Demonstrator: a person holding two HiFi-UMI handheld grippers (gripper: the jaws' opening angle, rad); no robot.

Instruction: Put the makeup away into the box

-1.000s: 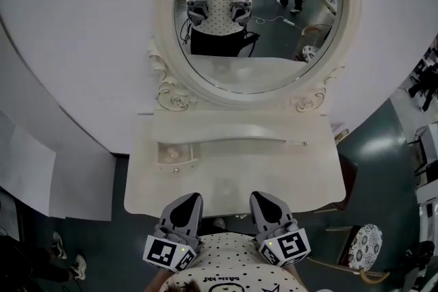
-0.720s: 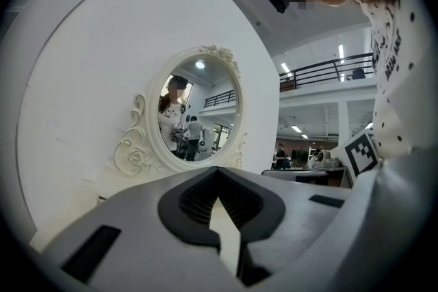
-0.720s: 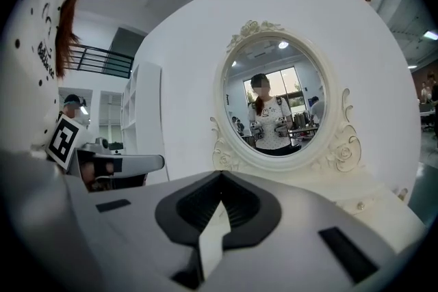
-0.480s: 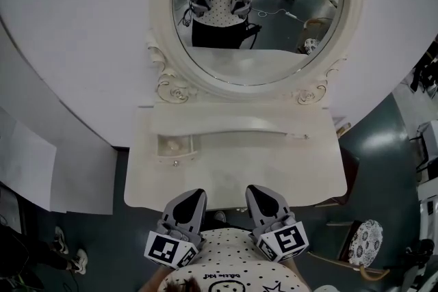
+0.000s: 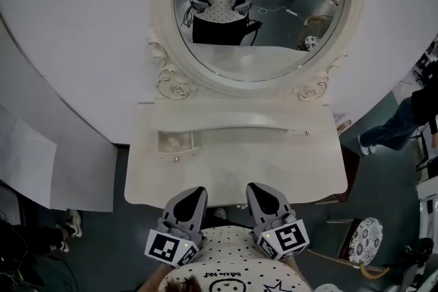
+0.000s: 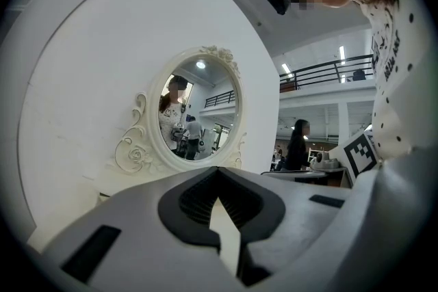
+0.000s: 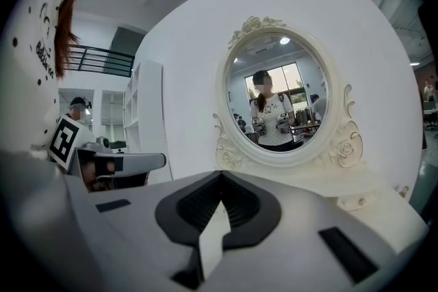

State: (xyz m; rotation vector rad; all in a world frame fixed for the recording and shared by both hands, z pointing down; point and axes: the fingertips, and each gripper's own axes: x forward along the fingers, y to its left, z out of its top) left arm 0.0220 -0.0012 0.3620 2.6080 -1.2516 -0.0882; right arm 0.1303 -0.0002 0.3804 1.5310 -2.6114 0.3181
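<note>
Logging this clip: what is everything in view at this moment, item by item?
dressing table: one, white, centre, against the white wall
oval mirror: one, ornate white frame, above the table, reflecting the person
small drawer: one, white, open, at the table's left; pale contents too small to tell
round seat: one, black-and-white pattern, on the floor at lower right
bystander's leg: one, dark trousers, right edge
makeup: none visible
dotted shirt: one, white, bottom centre
left gripper: one, grey, at the table's near edge, jaws together, empty
right gripper: one, grey, beside it, jaws together, empty
</note>
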